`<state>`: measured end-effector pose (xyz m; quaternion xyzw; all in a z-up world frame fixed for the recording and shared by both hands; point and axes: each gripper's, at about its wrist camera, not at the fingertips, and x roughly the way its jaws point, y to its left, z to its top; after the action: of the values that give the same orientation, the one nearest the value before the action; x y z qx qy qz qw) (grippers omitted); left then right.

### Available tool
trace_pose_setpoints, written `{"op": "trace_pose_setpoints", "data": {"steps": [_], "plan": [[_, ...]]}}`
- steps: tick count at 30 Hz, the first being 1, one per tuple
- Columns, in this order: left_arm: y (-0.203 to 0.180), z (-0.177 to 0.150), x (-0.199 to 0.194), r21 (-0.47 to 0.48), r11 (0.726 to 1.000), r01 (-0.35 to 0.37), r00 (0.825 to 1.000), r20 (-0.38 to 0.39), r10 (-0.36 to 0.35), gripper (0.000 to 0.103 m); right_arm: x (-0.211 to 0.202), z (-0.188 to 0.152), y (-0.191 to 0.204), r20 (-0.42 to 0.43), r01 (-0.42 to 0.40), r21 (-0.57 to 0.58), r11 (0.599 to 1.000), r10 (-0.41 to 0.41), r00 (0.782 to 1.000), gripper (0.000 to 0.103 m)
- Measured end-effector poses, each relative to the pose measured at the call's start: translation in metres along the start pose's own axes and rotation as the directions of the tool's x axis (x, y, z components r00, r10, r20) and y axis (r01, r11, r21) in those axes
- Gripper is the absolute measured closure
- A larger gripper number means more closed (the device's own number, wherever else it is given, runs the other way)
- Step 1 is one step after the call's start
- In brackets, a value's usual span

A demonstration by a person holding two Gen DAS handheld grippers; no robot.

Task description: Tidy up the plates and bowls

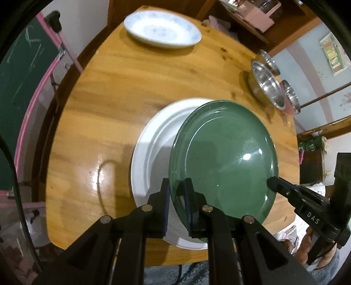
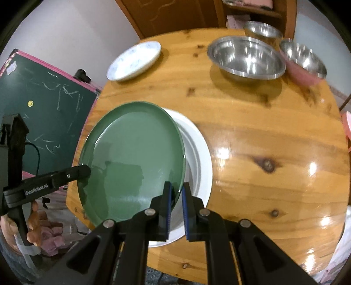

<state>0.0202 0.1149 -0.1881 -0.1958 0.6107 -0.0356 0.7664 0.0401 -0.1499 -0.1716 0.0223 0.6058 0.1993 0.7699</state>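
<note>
A green plate [image 1: 226, 157] is held over a larger white plate [image 1: 151, 149] that lies on the round wooden table [image 1: 105, 92]. My left gripper [image 1: 177, 197] is shut on the green plate's near-left rim. My right gripper [image 2: 176, 199] is shut on its opposite rim; in the right wrist view the green plate [image 2: 133, 160] overlaps the white plate [image 2: 197, 153]. Each gripper shows in the other's view, the right [image 1: 272, 182] and the left [image 2: 86, 171] both at the green rim. A white plate with blue pattern [image 1: 162, 29] sits at the far edge.
Three steel bowls stand at the table's far right: a large one [image 2: 246, 58], a smaller one behind it [image 2: 262, 29] and one in a pink bowl [image 2: 303, 60]. A green chalkboard [image 2: 46, 105] stands left of the table. A wooden shelf [image 1: 263, 19] is behind.
</note>
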Motion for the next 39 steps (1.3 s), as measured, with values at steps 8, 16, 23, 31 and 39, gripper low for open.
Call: {"op": "trace_pose_setpoints", "data": {"steps": [8, 16, 23, 31, 39], "plan": [[0.015, -0.007, 0.030, -0.037, 0.999, -0.024, 0.999, -0.042, 0.022, 0.093, 0.033, -0.007, -0.004, -0.057, -0.005, 0.019, 1.000, 0.006, 0.998, 0.094], [0.013, -0.007, 0.035, -0.032, 0.999, -0.026, 1.000, -0.015, 0.025, 0.093, 0.037, -0.008, -0.002, -0.035, 0.016, 0.005, 1.000, -0.016, 0.999, 0.094], [0.009, -0.002, 0.035, -0.023, 1.000, -0.021, 1.000, 0.009, 0.021, 0.093, 0.036, -0.006, -0.001, -0.036, 0.027, 0.013, 1.000, -0.026, 0.999, 0.092], [0.001, -0.008, 0.033, 0.009, 1.000, -0.006, 1.000, 0.029, 0.006, 0.074, 0.035, -0.009, 0.011, -0.036, 0.099, -0.056, 0.994, -0.101, 0.994, 0.088], [-0.009, -0.017, 0.018, 0.061, 0.998, 0.000, 0.995, 0.096, -0.006, 0.046, 0.029, -0.015, 0.019, -0.030, 0.146, -0.088, 0.985, -0.149, 0.988, 0.087]]}}
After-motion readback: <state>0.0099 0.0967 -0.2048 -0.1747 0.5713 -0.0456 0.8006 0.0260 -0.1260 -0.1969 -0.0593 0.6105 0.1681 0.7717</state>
